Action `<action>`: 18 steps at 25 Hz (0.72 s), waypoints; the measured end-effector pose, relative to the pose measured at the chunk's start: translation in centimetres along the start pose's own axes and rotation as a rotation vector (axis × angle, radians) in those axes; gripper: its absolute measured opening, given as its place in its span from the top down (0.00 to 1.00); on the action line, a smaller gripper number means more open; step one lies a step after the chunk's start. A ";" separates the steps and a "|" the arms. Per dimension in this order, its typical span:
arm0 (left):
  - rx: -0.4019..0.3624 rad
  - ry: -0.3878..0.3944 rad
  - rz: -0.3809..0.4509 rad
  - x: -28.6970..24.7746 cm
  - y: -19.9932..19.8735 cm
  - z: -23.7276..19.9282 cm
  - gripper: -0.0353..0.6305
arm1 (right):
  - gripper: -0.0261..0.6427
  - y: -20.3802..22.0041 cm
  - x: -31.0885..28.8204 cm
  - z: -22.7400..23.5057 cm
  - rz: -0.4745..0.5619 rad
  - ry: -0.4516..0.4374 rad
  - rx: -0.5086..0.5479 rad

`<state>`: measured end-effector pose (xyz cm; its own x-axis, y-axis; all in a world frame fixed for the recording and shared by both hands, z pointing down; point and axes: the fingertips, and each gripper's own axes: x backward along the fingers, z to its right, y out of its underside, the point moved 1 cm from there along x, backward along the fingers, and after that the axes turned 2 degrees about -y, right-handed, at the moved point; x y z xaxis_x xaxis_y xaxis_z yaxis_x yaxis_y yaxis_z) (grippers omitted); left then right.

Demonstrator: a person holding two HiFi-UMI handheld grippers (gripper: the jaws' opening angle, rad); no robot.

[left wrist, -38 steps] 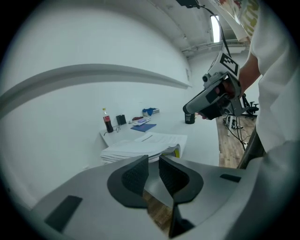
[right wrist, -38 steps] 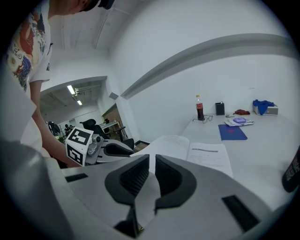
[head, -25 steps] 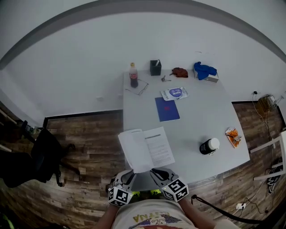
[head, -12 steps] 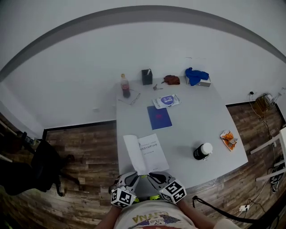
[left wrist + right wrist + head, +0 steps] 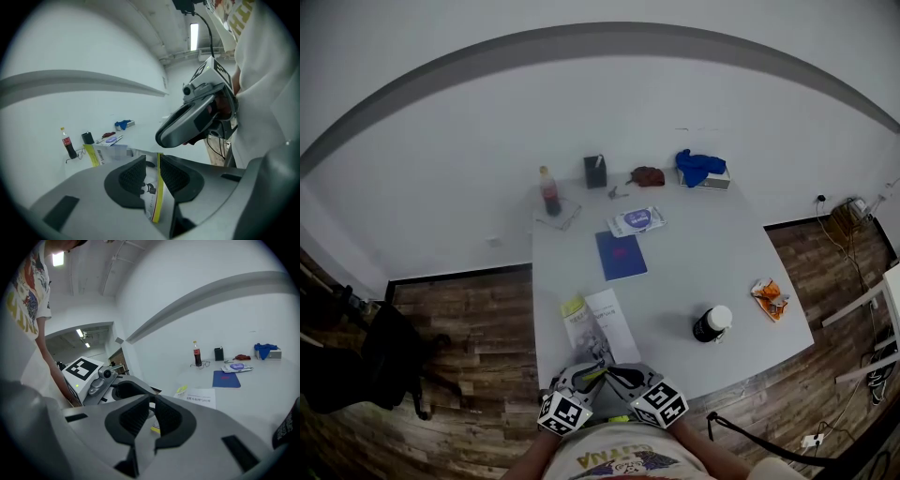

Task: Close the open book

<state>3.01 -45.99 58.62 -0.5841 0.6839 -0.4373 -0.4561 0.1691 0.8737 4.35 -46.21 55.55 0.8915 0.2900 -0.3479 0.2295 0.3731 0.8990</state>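
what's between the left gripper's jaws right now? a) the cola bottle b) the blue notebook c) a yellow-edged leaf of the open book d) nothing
c: in the left gripper view, the left gripper has its jaws closed on a yellow-edged leaf of the book, which stands on edge between the pads.

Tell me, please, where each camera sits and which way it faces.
Head view: on the person's head, steeply down at table, book, left hand-held gripper, right hand-held gripper, shirt.
Left gripper view: on the left one, along jaws shut on the book; right one and shirt show.
Right gripper view: on the right one, along shut jaws across the table; left one shows.
Shared: all show book and bottle.
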 end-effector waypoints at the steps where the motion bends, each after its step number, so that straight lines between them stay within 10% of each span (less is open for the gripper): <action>1: -0.001 0.010 0.002 -0.2 -0.1 0.5 0.84 | 0.90 0.1 0.1 0.0 -0.001 -0.004 0.002; 5: 0.061 0.002 0.033 -0.3 -0.8 0.5 0.84 | 0.90 0.0 0.3 0.4 0.003 -0.014 0.011; 10: 0.432 -0.061 0.202 1.7 -1.5 -2.2 0.85 | 0.90 -1.0 0.5 0.6 0.047 -0.010 0.009; 18: 0.414 -0.097 0.230 2.9 -2.3 -3.5 0.93 | 0.90 -2.0 0.0 1.2 0.063 -0.001 0.019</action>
<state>0.05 -46.84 54.57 -0.5644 0.7961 -0.2185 -0.0056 0.2610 0.9653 4.39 -48.02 54.09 0.9048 0.3112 -0.2906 0.1806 0.3375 0.9238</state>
